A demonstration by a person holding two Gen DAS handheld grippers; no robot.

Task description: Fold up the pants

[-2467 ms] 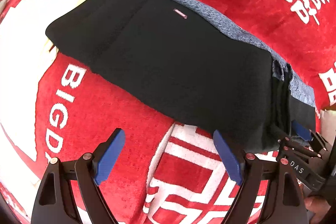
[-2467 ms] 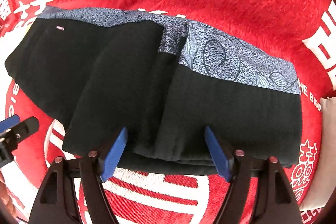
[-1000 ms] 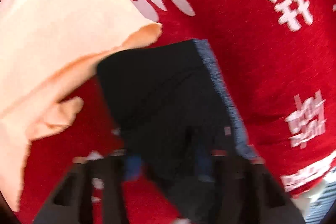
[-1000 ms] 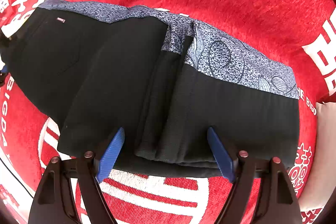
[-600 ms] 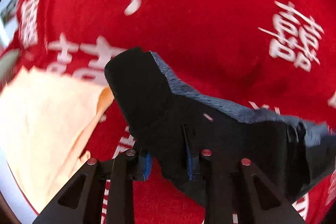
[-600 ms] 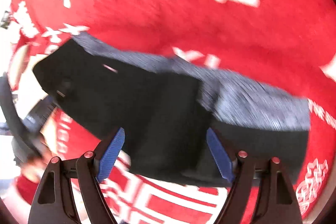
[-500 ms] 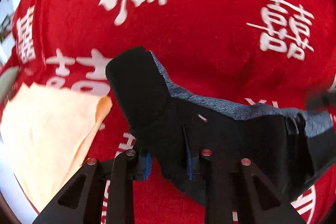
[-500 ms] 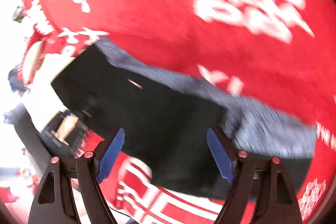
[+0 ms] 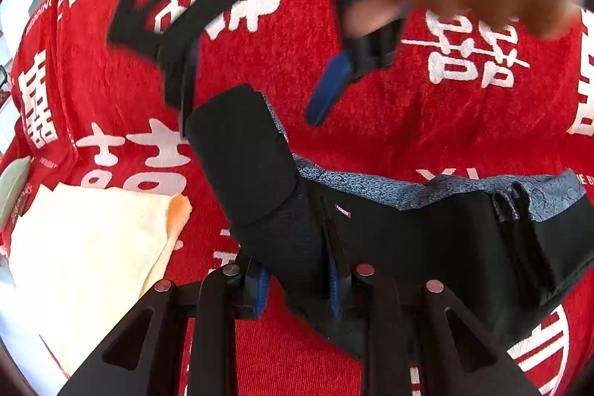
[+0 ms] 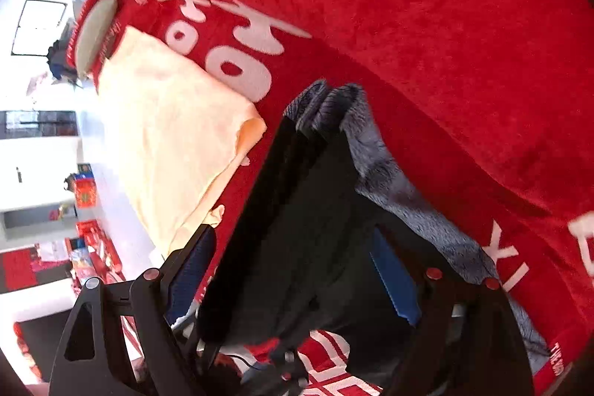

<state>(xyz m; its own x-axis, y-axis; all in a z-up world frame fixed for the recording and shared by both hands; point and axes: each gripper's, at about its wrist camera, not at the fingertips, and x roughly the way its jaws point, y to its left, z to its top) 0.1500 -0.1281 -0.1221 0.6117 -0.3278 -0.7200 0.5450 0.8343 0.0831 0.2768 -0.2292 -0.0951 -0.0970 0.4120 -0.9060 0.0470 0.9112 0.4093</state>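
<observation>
The folded black pants [image 9: 427, 247] with a blue-grey patterned waistband [image 9: 375, 186] lie on the red blanket [image 9: 371, 136]. My left gripper [image 9: 297, 281] is shut on the near edge of the pants and lifts their left end up. My right gripper [image 9: 256, 91] hangs open over that raised end in the left wrist view, with a hand behind it. In the right wrist view the right gripper [image 10: 297, 281] is open, its blue pads on either side of the raised pants [image 10: 297, 210].
A pale orange cloth [image 9: 92, 247] lies on the blanket left of the pants, also in the right wrist view [image 10: 167, 143]. The blanket edge, a white floor and red boxes [image 10: 89, 247] show at the left.
My left gripper closed on the pants' edge and raised their left end. My right gripper left the right end and swung over to the raised end, still open.
</observation>
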